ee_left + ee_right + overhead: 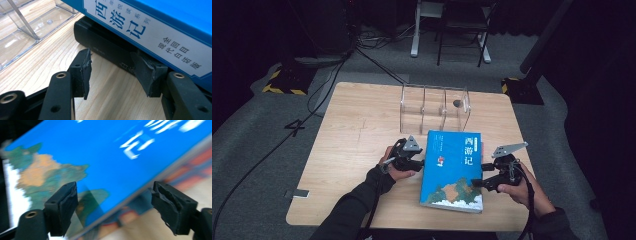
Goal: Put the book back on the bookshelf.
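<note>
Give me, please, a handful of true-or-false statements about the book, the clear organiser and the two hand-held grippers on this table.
1. The blue book lies on top of a black book. True.
2. The clear organiser stands between the blue book and the person. False: it stands beyond the book, toward the far edge of the table.
3. The left hand-held gripper is open at the book's spine side. True.
4. The right hand-held gripper is clamped shut on the cover. False: its jaws stand wide apart.
5. The blue book stands upright in the organiser. False: it lies cover up.
</note>
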Demonstrator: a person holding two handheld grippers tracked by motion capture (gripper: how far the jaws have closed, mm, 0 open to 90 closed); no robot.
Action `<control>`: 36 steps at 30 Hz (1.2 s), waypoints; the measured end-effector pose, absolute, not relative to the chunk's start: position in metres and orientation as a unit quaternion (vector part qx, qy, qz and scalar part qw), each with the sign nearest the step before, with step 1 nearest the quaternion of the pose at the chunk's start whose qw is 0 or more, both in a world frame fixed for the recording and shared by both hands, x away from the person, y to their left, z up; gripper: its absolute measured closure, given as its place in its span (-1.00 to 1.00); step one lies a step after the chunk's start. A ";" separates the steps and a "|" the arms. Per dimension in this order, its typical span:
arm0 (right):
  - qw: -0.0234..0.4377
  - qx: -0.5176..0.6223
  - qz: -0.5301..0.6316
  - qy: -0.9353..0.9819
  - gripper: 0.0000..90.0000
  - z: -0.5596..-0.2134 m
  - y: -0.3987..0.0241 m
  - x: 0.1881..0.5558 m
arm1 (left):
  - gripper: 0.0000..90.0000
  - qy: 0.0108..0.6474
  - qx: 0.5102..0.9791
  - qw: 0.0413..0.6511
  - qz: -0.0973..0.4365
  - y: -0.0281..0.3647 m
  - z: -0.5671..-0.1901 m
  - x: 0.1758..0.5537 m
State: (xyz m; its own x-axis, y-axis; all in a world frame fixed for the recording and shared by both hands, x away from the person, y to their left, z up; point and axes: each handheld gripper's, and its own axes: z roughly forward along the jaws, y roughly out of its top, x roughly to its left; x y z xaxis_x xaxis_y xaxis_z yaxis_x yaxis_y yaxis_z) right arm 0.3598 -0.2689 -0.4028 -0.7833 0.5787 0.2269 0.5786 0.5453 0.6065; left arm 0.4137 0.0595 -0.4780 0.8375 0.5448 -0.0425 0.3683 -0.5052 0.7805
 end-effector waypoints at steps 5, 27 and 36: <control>-0.012 0.316 0.344 0.884 -0.69 -0.407 -0.265 0.360 | 0.14 0.259 0.864 0.419 0.104 0.058 -0.478 0.413; -0.016 0.259 0.411 0.874 -0.06 -0.402 -0.249 0.412 | 0.52 0.274 0.850 0.442 0.080 0.062 -0.482 0.430; -0.028 0.248 0.448 0.859 0.37 -0.406 -0.242 0.426 | 0.50 0.285 0.849 0.439 0.077 0.063 -0.481 0.446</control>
